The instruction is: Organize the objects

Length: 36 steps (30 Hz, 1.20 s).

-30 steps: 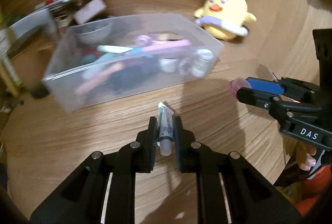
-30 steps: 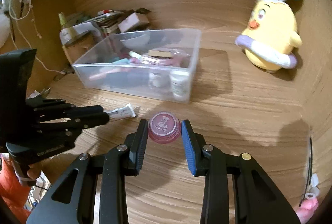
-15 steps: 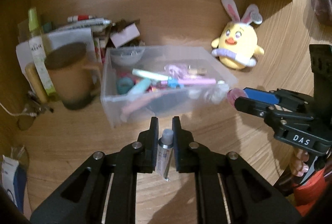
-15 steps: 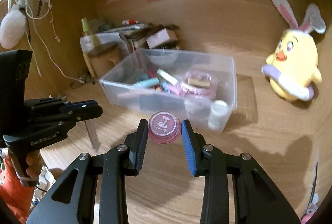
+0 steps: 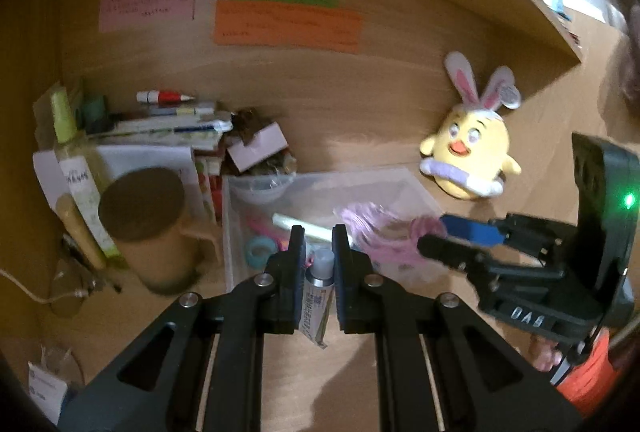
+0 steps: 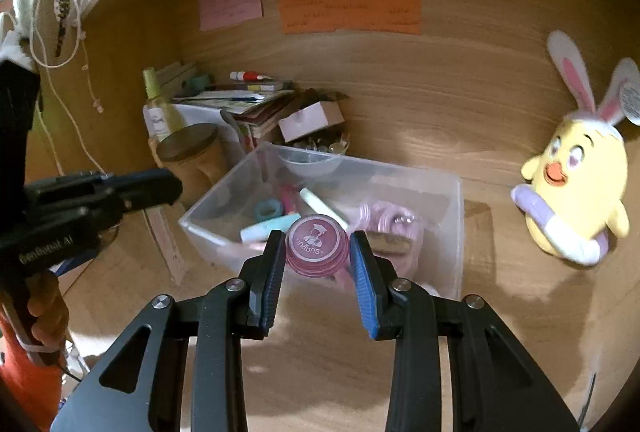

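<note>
My left gripper [image 5: 318, 252] is shut on a small white tube [image 5: 317, 292] and holds it in the air, cap forward, just in front of a clear plastic bin [image 5: 236, 228]. My right gripper [image 6: 318, 252] is shut on a round pink jar [image 6: 316, 244] and holds it above the near wall of the same bin [image 6: 456, 232]. The bin holds pens, a blue tape roll [image 6: 267, 210] and pink hair ties [image 6: 384, 216]. In the left wrist view the right gripper [image 5: 436, 236] reaches over the bin from the right. In the right wrist view the left gripper [image 6: 172, 188] shows at the left, with the tube hanging below it.
A yellow plush chick with bunny ears [image 6: 576, 184] sits right of the bin. A brown lidded cup [image 5: 148, 228], a green-capped bottle [image 5: 76, 168] and a pile of books and pens [image 5: 172, 124] stand left of the bin. Sticky notes [image 6: 348, 10] hang on the wooden back wall.
Both grippers have risen from the desk with their objects and moved forward to the bin. The tube has swung so that its cap now points forward.
</note>
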Tool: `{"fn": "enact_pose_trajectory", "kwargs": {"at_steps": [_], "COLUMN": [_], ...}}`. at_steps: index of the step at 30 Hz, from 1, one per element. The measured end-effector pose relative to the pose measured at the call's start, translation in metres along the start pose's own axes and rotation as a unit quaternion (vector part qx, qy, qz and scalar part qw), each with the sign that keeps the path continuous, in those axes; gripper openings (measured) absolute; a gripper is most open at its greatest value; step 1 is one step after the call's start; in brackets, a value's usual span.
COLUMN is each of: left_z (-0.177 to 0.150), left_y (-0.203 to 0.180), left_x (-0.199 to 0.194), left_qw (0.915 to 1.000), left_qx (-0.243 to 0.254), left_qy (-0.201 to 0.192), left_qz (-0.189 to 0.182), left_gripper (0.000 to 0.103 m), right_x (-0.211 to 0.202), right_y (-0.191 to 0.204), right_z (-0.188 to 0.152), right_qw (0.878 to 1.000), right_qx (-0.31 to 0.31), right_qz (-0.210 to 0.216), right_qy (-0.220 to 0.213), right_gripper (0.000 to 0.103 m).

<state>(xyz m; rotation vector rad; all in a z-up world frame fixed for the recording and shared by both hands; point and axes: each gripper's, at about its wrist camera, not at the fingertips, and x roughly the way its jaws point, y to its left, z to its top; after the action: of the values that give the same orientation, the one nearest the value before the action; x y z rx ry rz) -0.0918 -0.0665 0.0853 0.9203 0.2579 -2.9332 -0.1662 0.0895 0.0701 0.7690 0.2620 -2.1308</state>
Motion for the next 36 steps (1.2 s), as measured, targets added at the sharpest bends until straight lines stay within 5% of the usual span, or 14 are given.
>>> {"fn": "enact_pose_trajectory", "kwargs": {"at_steps": [8, 16, 28, 36], "left_z": [0.016, 0.017, -0.007, -0.039], "left_y": [0.020, 0.020, 0.000, -0.014], "left_x": [0.040, 0.060, 0.032, 0.010], "left_qw": [0.9993, 0.9989, 0.9995, 0.9995], "left_qx": [-0.017, -0.029, -0.013, -0.003], "left_qy": [0.006, 0.035, 0.026, 0.019], "left_qz": [0.032, 0.008, 0.008, 0.026], "left_gripper": [0.012, 0.017, 0.057, 0.084], "right_x": [0.053, 0.069, 0.019, -0.009], "right_y": [-0.003, -0.005, -0.023, -0.026], "right_z": [0.009, 0.008, 0.000, -0.020], "right_qw": [0.999, 0.998, 0.999, 0.999], "right_qx": [0.006, -0.001, 0.021, 0.031], "right_qz": [-0.001, -0.008, -0.008, -0.020], "right_qy": [0.040, 0.061, 0.029, 0.006], "right_gripper": [0.030, 0.033, 0.051, 0.076]}}
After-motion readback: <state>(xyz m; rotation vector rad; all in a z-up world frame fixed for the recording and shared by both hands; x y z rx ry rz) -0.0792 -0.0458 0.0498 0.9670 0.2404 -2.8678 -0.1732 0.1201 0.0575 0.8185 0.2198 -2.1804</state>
